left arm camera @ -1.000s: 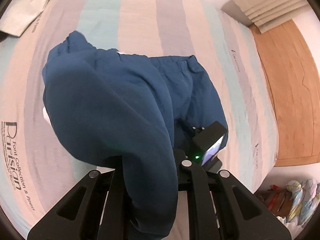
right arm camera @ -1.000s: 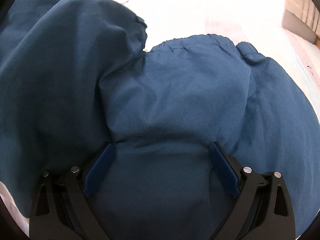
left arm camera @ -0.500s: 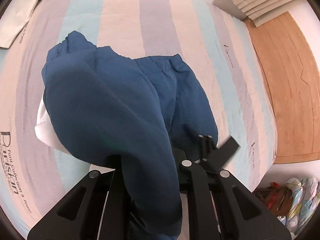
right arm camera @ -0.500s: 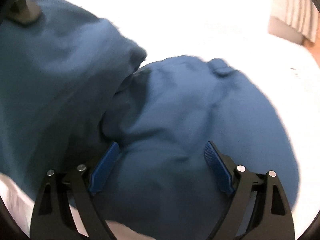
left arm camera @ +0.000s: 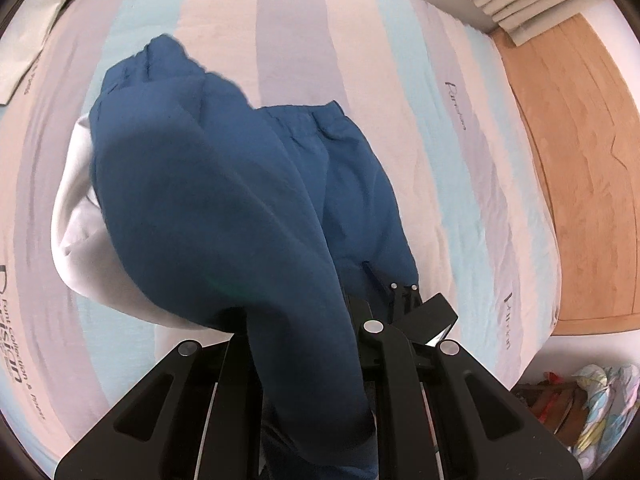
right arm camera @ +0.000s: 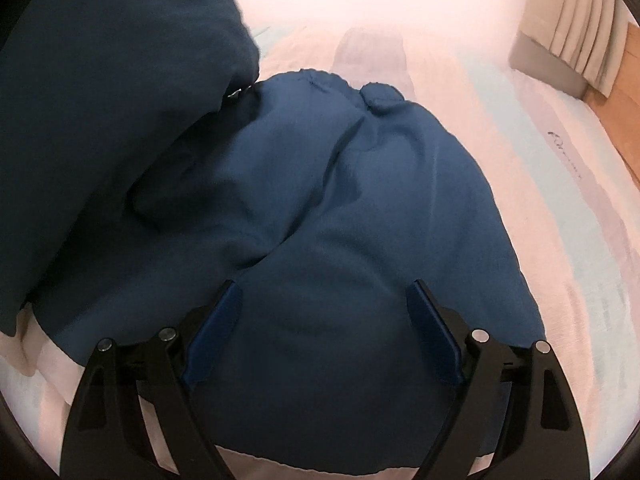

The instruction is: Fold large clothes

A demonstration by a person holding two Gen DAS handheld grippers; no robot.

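Dark blue trousers [left arm camera: 224, 200] lie on the striped bed sheet [left arm camera: 452, 184]. My left gripper [left arm camera: 308, 344] is shut on the trousers and holds one part lifted, so the cloth hangs down over its fingers. The elastic waistband [left arm camera: 316, 116] of the flat part shows beyond. My right gripper [right arm camera: 320, 320] is open, its blue pads [right arm camera: 432, 344] spread just above the flat trousers [right arm camera: 352, 216]. The right gripper also shows in the left wrist view [left arm camera: 416, 312] at the garment's near right edge. The lifted part [right arm camera: 100, 128] fills the left of the right wrist view.
A white garment [left arm camera: 76, 216] lies under the trousers at the left. A white cloth [left arm camera: 32, 28] lies at the far left. Folded beige bedding [left arm camera: 508, 4] sits at the far right corner. The wooden floor [left arm camera: 580, 184] and a patterned bundle [left arm camera: 600, 396] are beyond the bed's right edge.
My left gripper has lifted the trousers higher and pulled back, uncovering the white garment. My right gripper has drawn back over the flat part, staying open.
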